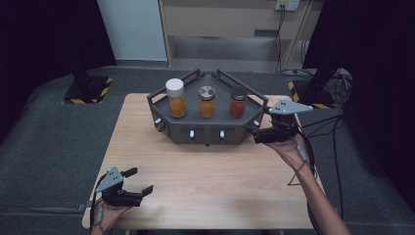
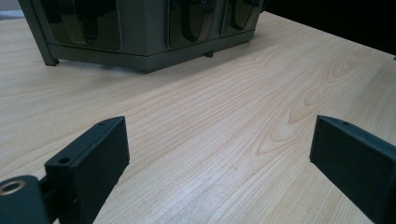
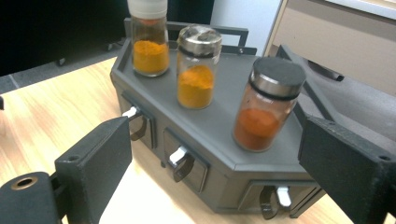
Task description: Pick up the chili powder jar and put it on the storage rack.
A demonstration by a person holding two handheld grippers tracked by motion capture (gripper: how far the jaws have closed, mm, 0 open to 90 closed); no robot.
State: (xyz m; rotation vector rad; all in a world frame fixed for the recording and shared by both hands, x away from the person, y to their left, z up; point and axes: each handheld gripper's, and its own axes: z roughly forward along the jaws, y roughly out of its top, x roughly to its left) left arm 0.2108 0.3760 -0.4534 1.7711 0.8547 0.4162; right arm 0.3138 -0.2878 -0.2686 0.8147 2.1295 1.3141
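You have a dark grey rack (image 1: 205,131) with angled sides sitting at the far middle of the wooden worktop (image 1: 205,181). Small drawers with pale knobs run along its front. Three spice jars stand upright in a row on top, apart from each other. The white-capped jar (image 1: 176,98) holds yellow-orange powder. The silver-capped jar (image 1: 207,101) holds orange powder. The dark-capped jar (image 1: 238,102) holds red powder.

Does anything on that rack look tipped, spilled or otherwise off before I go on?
Nothing stands out. The three spice jars stand upright and capped on the grey rack, with no powder spilled around them. The table looks clean.
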